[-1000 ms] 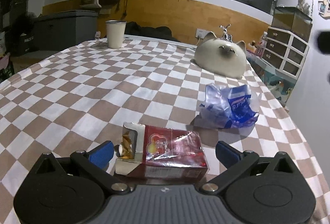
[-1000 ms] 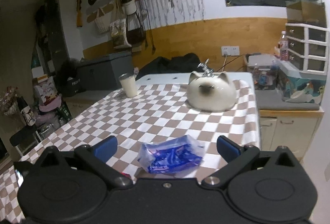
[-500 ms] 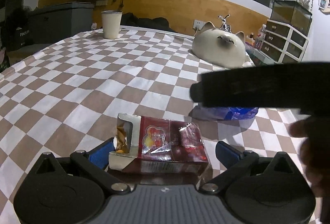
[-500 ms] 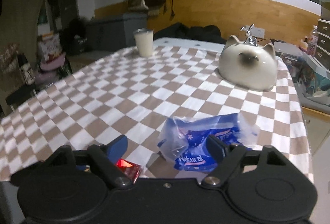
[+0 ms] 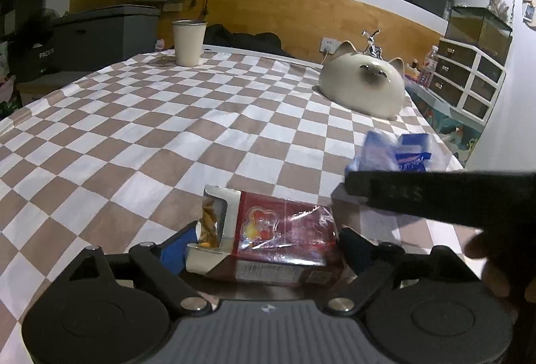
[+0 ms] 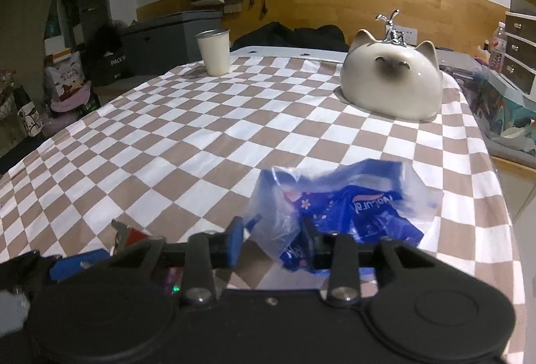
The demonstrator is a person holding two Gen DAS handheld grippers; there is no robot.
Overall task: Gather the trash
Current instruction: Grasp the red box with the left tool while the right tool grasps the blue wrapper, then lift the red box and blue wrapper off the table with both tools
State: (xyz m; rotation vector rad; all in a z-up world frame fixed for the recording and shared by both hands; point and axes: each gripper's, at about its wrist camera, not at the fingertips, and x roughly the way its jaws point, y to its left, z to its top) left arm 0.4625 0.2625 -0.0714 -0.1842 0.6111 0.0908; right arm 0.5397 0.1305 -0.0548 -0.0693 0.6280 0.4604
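A red snack carton (image 5: 278, 230) with a torn-open white end lies on the checked tablecloth (image 5: 167, 136) between the fingers of my left gripper (image 5: 264, 246). Its jaws are closing and the pads touch both ends of the carton. A crumpled blue and clear plastic wrapper (image 6: 338, 209) lies near the table's right edge. My right gripper (image 6: 272, 240) is closing on its clear left part, which is pinched between the pads. Seen from the left wrist, the right gripper is a dark bar (image 5: 435, 193) in front of the wrapper (image 5: 395, 156), with a hand (image 5: 495, 263) behind it.
A cream cat-shaped ceramic piece (image 6: 390, 82) stands at the back right, and a white cup (image 6: 214, 52) at the far edge. The table drops off just right of the wrapper. A white drawer unit (image 5: 469, 75) stands beyond that edge.
My right gripper came down over the blue wrapper and its jaws narrowed onto it. The left jaws drew in to the carton's ends; the left hand stayed where it was.
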